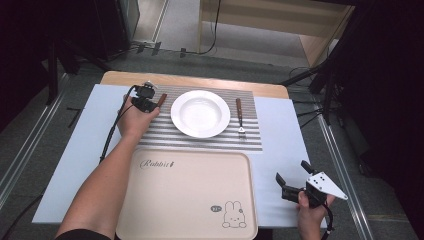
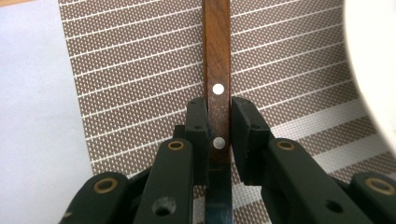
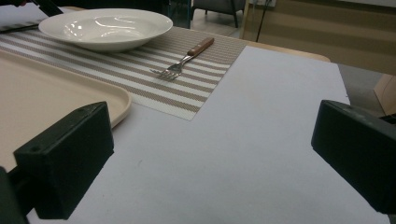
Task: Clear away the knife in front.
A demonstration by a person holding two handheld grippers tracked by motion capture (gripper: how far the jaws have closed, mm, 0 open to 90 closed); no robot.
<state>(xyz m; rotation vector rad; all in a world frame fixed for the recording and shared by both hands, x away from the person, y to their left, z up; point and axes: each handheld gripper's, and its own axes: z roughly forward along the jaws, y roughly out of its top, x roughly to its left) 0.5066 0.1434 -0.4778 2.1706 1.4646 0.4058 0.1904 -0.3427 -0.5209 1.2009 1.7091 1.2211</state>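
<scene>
A knife with a brown wooden handle (image 2: pixel 217 60) and two metal rivets lies on the striped placemat (image 2: pixel 140 70), left of the white plate (image 1: pixel 200 113). My left gripper (image 2: pixel 219 126) is shut on that handle, one pad pressing each side, with the blade running back under the jaws. In the high view the left gripper (image 1: pixel 154 103) sits at the mat's left end, the handle (image 1: pixel 162 99) poking out beyond it. My right gripper (image 1: pixel 291 170) rests open and empty at the table's front right; its jaws (image 3: pixel 210 154) stand wide over bare white surface.
A fork (image 1: pixel 240 116) lies on the mat right of the plate, tines toward me. A beige tray (image 1: pixel 190 200) with a rabbit print fills the front middle. The white table cover (image 1: pixel 280 150) borders the mat; the table's edges drop to grey floor.
</scene>
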